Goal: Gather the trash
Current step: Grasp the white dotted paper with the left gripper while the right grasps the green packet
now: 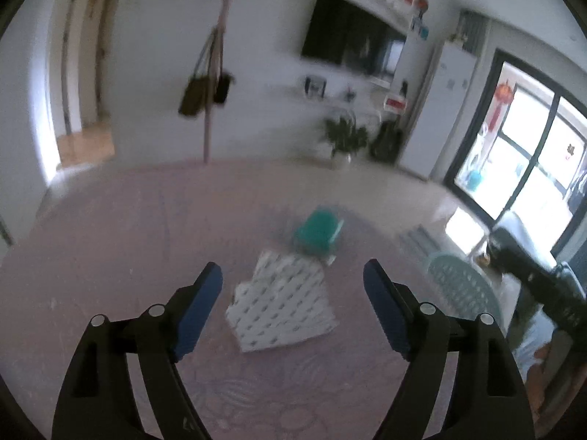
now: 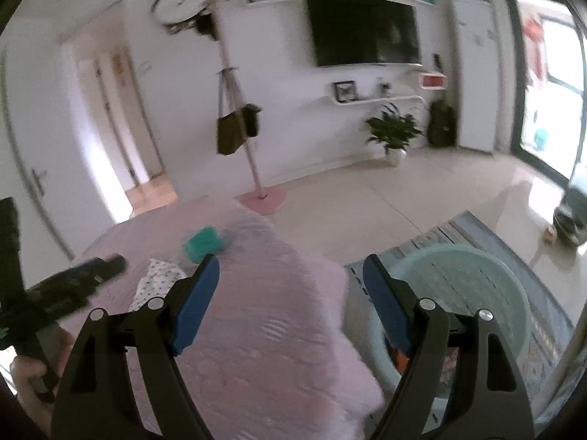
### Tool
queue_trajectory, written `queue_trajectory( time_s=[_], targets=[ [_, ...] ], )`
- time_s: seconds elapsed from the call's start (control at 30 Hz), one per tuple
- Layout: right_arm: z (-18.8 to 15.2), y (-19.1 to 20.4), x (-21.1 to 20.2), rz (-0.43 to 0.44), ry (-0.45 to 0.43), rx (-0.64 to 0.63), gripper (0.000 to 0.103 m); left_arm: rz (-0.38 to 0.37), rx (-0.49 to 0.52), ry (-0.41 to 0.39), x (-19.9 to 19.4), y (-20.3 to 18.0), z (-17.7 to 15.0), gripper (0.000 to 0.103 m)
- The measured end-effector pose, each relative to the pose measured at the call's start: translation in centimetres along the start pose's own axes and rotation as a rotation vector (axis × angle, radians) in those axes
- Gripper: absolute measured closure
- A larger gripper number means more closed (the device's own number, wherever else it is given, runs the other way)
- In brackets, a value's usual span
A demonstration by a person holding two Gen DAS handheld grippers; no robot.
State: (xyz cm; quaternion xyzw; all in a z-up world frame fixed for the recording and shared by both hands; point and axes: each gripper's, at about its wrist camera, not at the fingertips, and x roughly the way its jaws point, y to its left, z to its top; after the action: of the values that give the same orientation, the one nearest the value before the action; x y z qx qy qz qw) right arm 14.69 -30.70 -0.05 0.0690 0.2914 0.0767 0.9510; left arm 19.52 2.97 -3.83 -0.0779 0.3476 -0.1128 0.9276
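A white dotted wrapper (image 1: 281,302) lies flat on the pink table cover (image 1: 110,256), straight ahead of my open, empty left gripper (image 1: 292,278). A teal packet (image 1: 318,233) lies just beyond it. In the right wrist view the same wrapper (image 2: 157,282) and teal packet (image 2: 203,245) sit at the left on the pink cover (image 2: 264,330). My right gripper (image 2: 291,275) is open and empty over the table's right edge. A pale green basket (image 2: 473,293) stands on the floor to the right, also seen in the left wrist view (image 1: 464,286).
The left gripper's body (image 2: 69,286) reaches in from the left in the right wrist view. A patterned rug (image 2: 513,249) lies under the basket. A coat stand (image 2: 234,121), potted plant (image 2: 394,135), TV (image 2: 363,31) and glass door (image 1: 524,161) line the far wall.
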Motion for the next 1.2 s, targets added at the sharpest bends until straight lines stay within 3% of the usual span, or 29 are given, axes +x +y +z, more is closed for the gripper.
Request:
queue_trajectory(
  time_s=[0.2, 0.3, 0.43, 0.57, 0.67, 0.8, 0.97, 1.1, 1.2],
  targets=[
    [1.6, 4.2, 3.4, 0.063, 0.032, -0.077, 0.033, -0.003, -0.023, 0.124, 3.7, 2.4, -0.5, 0.026],
    [2.3, 5.1, 5.2, 0.099, 0.062, -0.077, 0.034, -0.009, -0.029, 0.144, 4.4, 2.5, -0.8, 0.027],
    [2.9, 5.9, 8.8, 0.129, 0.118, -0.042, 0.034, 0.052, 0.041, 0.148, 4.3, 1.7, -1.6, 0.029],
    [2.1, 7.0, 12.0, 0.140, 0.188, -0.051, 0.034, 0.079, 0.082, 0.136, 4.2, 1.3, -2.1, 0.055],
    [1.9, 7.5, 13.6, 0.153, 0.226, -0.039, 0.034, 0.092, 0.120, 0.139, 4.3, 0.9, -2.3, 0.061],
    [2.0, 8.0, 15.4, 0.147, 0.260, -0.017, 0.033, 0.082, 0.115, 0.134, 4.2, 0.9, -2.3, 0.082],
    [1.5, 8.6, 16.9, 0.116, 0.305, -0.028, 0.034, 0.039, 0.082, 0.125, 3.9, 1.6, -2.5, 0.092],
    [1.2, 8.5, 16.8, 0.139, 0.306, -0.030, 0.057, 0.018, 0.073, 0.107, 3.5, 1.8, -2.6, 0.096],
    [1.4, 8.1, 16.3, 0.152, 0.287, -0.016, 0.064, -0.010, 0.058, 0.087, 2.8, 2.0, -2.9, 0.097]
  ],
)
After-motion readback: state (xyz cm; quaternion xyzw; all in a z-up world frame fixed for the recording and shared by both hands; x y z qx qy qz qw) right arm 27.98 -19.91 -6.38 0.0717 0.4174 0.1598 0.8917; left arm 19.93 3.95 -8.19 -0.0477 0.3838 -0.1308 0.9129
